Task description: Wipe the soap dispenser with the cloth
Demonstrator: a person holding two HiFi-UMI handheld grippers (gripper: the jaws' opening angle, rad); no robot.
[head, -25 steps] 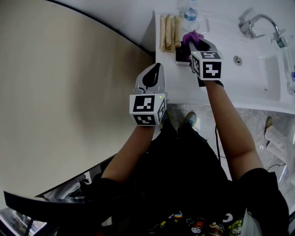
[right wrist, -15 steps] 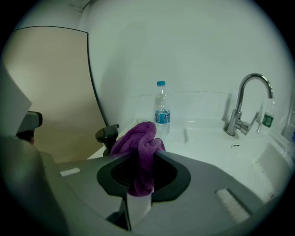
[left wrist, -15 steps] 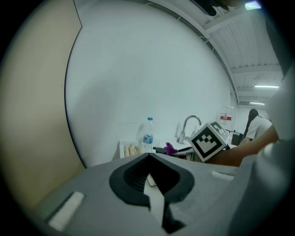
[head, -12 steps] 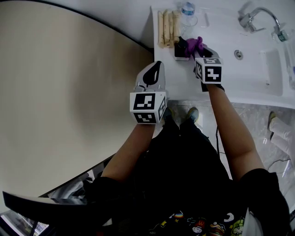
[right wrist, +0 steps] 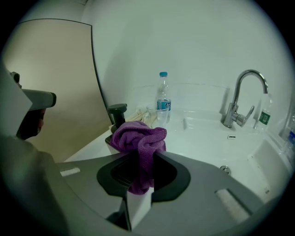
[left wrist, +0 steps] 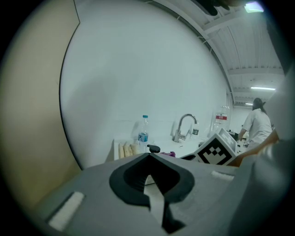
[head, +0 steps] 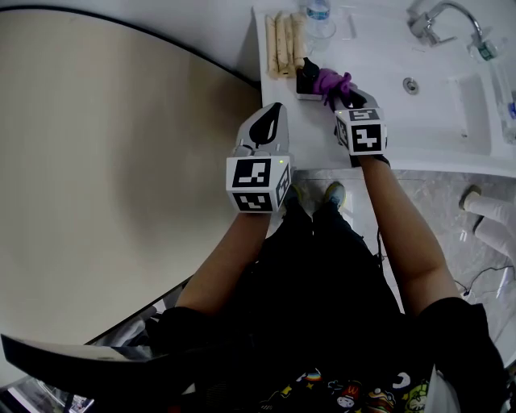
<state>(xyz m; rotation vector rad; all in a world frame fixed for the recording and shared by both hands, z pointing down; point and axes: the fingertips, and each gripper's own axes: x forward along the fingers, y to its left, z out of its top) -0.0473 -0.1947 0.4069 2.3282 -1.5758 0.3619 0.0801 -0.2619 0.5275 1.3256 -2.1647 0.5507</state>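
White vanity counter [head: 387, 121] below a plain pale wall, with beige floor off its left edge. At the far-left corner, rolled towels [head: 282, 40] laid side by side, with a water bottle [head: 318, 12] just beside them. Tap [head: 435, 20] and basin towards the far right. Just nearer than the towels, close to the left edge: the soap dispenser [head: 306, 79], dark, upright, pump head on top.

Pinched in the right gripper [right wrist: 140, 154]: the purple cloth [right wrist: 138, 136], jaws narrow and pressing on its tail, the bunched wad bulging out past the tips. Wad right at the dispenser's right flank; touching or a shade apart, hard to say. Left gripper [head: 272, 113] by the near-left corner, jaws together on nothing, short of the dispenser.

Step in hand, by the look of it: bringing the cloth onto the dispenser, wiping barely begun if at all. Next move probably calls for pressing the wad against the body and stroking down and around, lightly enough not to tip the dispenser or shove it into the towels. Steadying with the left would mean spreading those jaws first.
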